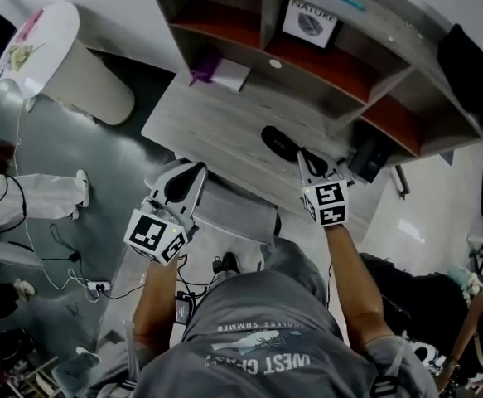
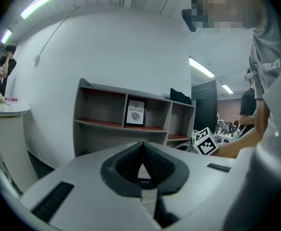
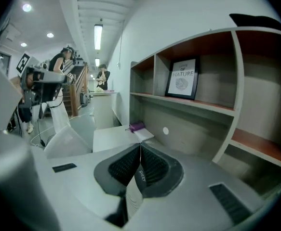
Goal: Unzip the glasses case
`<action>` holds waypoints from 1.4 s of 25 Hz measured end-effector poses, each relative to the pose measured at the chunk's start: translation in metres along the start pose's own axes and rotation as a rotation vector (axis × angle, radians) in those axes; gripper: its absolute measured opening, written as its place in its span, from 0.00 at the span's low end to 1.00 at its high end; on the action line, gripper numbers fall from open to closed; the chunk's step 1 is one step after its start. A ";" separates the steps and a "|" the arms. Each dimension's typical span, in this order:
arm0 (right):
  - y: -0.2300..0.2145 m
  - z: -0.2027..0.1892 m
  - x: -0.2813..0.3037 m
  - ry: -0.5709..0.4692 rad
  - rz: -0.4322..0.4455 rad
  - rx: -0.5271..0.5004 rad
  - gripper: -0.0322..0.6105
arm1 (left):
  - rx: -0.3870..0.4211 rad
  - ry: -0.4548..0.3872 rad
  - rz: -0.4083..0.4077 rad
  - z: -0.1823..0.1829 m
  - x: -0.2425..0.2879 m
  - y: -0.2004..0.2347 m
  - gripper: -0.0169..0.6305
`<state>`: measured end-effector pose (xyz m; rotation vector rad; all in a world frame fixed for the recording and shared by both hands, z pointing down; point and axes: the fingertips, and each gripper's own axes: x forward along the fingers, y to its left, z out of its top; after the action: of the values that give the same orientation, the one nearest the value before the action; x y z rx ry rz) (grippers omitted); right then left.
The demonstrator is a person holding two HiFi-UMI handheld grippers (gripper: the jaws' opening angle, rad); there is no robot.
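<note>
1. Black glasses case (image 1: 281,142) lies on the grey desk (image 1: 216,123), with bare top to its left and the front edge near it.
2. Left tongs (image 1: 198,169): closed, holding nothing, well left of the case.
3. Right tongs (image 1: 302,156): closed, holding nothing, just beside the case.
4. Only the head view shows the case.

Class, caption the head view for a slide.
Left tool and right tool, both shut, hover before the black glasses case on the desk.
</note>
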<state>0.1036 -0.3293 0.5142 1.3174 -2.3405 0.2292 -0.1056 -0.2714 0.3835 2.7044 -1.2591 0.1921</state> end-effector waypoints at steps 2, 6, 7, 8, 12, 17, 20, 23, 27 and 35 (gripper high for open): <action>-0.001 -0.017 0.016 0.029 0.013 -0.042 0.08 | -0.017 0.025 0.008 -0.010 0.005 0.001 0.03; 0.000 -0.052 0.046 0.084 0.042 -0.136 0.10 | -0.047 0.067 0.019 -0.030 0.013 0.005 0.03; 0.000 -0.062 0.053 0.095 0.050 -0.157 0.11 | -0.058 0.076 0.024 -0.034 0.015 0.006 0.03; 0.001 -0.071 0.060 0.106 0.058 -0.177 0.13 | -0.067 0.084 0.028 -0.038 0.016 0.007 0.03; 0.003 -0.105 0.087 0.167 0.091 -0.284 0.18 | -0.087 0.115 0.046 -0.048 0.024 0.013 0.03; 0.010 -0.148 0.114 0.248 0.144 -0.435 0.26 | -0.113 0.140 0.063 -0.063 0.029 0.019 0.03; 0.014 -0.167 0.127 0.279 0.179 -0.484 0.31 | -0.127 0.154 0.070 -0.071 0.030 0.023 0.03; 0.013 -0.185 0.138 0.310 0.198 -0.522 0.36 | -0.140 0.166 0.072 -0.078 0.034 0.025 0.03; 0.006 -0.191 0.148 0.292 0.166 -0.557 0.44 | -0.150 0.178 0.069 -0.084 0.034 0.026 0.03; -0.030 -0.194 0.170 0.307 0.079 -0.511 0.54 | -0.164 0.202 0.064 -0.095 0.038 0.031 0.03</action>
<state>0.1101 -0.4079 0.7621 0.8734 -2.0084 -0.1312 -0.1096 -0.3017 0.4857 2.4401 -1.2450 0.3447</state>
